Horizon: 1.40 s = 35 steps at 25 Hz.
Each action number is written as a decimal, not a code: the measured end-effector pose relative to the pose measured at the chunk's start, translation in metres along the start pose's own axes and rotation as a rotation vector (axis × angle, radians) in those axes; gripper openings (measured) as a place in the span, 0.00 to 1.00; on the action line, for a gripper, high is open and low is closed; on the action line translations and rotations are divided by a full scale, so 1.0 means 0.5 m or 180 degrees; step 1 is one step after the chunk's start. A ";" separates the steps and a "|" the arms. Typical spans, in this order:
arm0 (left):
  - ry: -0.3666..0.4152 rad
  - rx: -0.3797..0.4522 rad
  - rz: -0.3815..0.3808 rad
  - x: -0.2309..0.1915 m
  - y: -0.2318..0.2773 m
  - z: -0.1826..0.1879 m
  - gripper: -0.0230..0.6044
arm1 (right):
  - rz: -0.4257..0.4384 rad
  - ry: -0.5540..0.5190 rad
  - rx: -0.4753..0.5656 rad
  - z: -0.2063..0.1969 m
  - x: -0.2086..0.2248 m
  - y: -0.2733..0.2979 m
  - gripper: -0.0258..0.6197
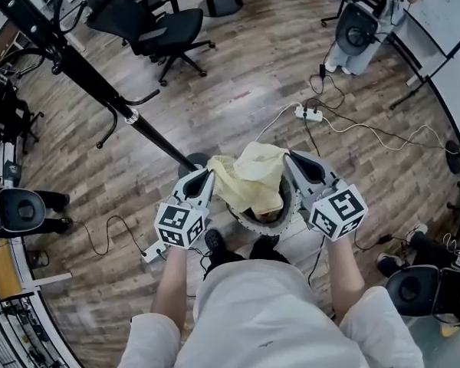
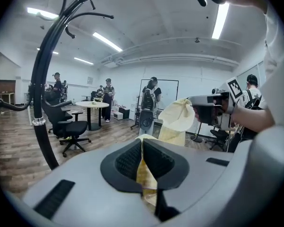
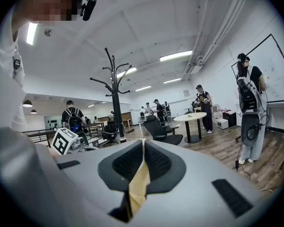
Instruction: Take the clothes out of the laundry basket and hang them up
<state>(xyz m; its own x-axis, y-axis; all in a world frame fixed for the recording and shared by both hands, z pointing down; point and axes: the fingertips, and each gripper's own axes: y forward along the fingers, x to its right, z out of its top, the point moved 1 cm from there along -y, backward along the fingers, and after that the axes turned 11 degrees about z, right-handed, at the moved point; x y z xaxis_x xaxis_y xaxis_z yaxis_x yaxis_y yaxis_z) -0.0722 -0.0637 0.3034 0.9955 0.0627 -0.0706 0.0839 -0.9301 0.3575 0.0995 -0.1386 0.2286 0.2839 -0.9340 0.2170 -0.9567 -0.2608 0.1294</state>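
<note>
Left gripper (image 1: pixel 205 179) and right gripper (image 1: pixel 293 162) both have jaws pinched shut on the yellow cloth (image 1: pixel 253 179), which hangs between them just over the basket (image 1: pixel 245 222). I'd lift it clear before swinging to the rack (image 1: pixel 84 71).

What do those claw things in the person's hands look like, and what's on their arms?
Both are smooth grey wedges narrowing to a point. The left gripper and the right gripper have black ribbed pads inside the jaws, and each carries a white cube with black square markers at the back. The person's sleeves are short and white.
</note>
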 end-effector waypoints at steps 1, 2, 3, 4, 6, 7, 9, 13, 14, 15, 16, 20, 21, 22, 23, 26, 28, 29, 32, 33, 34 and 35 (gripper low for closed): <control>-0.0019 0.0013 0.0033 -0.016 -0.008 0.001 0.08 | -0.0014 0.0002 0.0049 0.011 0.000 0.004 0.07; -0.0036 0.0030 0.0067 -0.030 -0.017 0.002 0.08 | -0.0024 -0.0004 0.0094 0.021 -0.001 0.008 0.07; -0.0049 0.0048 0.0101 -0.044 -0.027 0.003 0.08 | -0.0037 -0.0021 0.0131 0.031 -0.003 0.011 0.07; -0.0059 0.0066 0.0132 -0.058 -0.037 0.005 0.08 | -0.0063 -0.0048 0.0156 0.041 -0.005 0.014 0.07; -0.0074 0.0103 0.0176 -0.085 -0.056 0.010 0.08 | -0.0137 -0.0113 0.0187 0.060 -0.007 0.020 0.07; -0.0073 0.0118 0.0188 -0.097 -0.065 0.014 0.08 | -0.0170 -0.0133 0.0200 0.067 -0.006 0.023 0.07; -0.0049 0.0147 0.0207 -0.117 -0.081 0.020 0.08 | -0.0234 -0.0136 0.0194 0.075 -0.003 0.030 0.07; -0.0038 0.0257 0.0201 -0.140 -0.112 0.043 0.08 | -0.0329 -0.0177 0.0071 0.069 -0.002 0.044 0.07; -0.0046 0.0292 0.0186 -0.144 -0.120 0.051 0.08 | -0.0332 -0.0192 0.0039 0.066 -0.006 0.052 0.07; -0.0040 0.0325 0.0171 -0.148 -0.128 0.059 0.08 | -0.0331 -0.0208 0.0012 0.064 -0.011 0.061 0.07; -0.0022 0.0354 0.0156 -0.152 -0.136 0.068 0.08 | -0.0334 -0.0222 -0.0011 0.062 -0.016 0.071 0.07; 0.0029 0.0480 0.0119 -0.162 -0.162 0.107 0.08 | -0.0368 -0.0232 -0.0082 0.054 -0.026 0.108 0.07; 0.0030 0.0520 0.0111 -0.164 -0.168 0.119 0.08 | -0.0368 -0.0233 -0.0093 0.053 -0.029 0.117 0.07; 0.0029 0.0561 0.0102 -0.166 -0.174 0.132 0.08 | -0.0363 -0.0237 -0.0104 0.052 -0.032 0.125 0.07; 0.0026 0.0605 0.0095 -0.167 -0.181 0.144 0.08 | -0.0354 -0.0241 -0.0115 0.050 -0.037 0.133 0.07; -0.0014 0.0744 0.0068 -0.176 -0.208 0.177 0.08 | -0.0325 -0.0229 -0.0165 0.040 -0.056 0.160 0.08; -0.0070 0.0852 0.0033 -0.183 -0.227 0.200 0.08 | -0.0326 -0.0205 -0.0207 0.029 -0.067 0.178 0.08; -0.0103 0.0900 0.0018 -0.186 -0.236 0.213 0.08 | -0.0332 -0.0185 -0.0239 0.022 -0.072 0.186 0.08; -0.0187 0.1001 0.0022 -0.200 -0.259 0.249 0.08 | -0.0347 -0.0135 -0.0332 -0.001 -0.088 0.207 0.09; -0.0194 0.1034 0.0034 -0.205 -0.266 0.259 0.08 | -0.0338 -0.0129 -0.0351 -0.010 -0.095 0.212 0.10; -0.0192 0.1070 0.0048 -0.210 -0.272 0.268 0.08 | -0.0316 -0.0123 -0.0370 -0.018 -0.104 0.216 0.11; -0.0186 0.1103 0.0061 -0.215 -0.277 0.277 0.08 | -0.0288 -0.0117 -0.0391 -0.026 -0.113 0.221 0.12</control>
<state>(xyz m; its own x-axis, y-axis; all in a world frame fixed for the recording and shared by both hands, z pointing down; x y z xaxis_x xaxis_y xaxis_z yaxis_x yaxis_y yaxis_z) -0.1966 0.0083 0.1323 0.9918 0.0326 -0.1235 0.0357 -0.9991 0.0228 -0.0212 -0.1113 0.2433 0.3640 -0.9169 0.1639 -0.9116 -0.3146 0.2646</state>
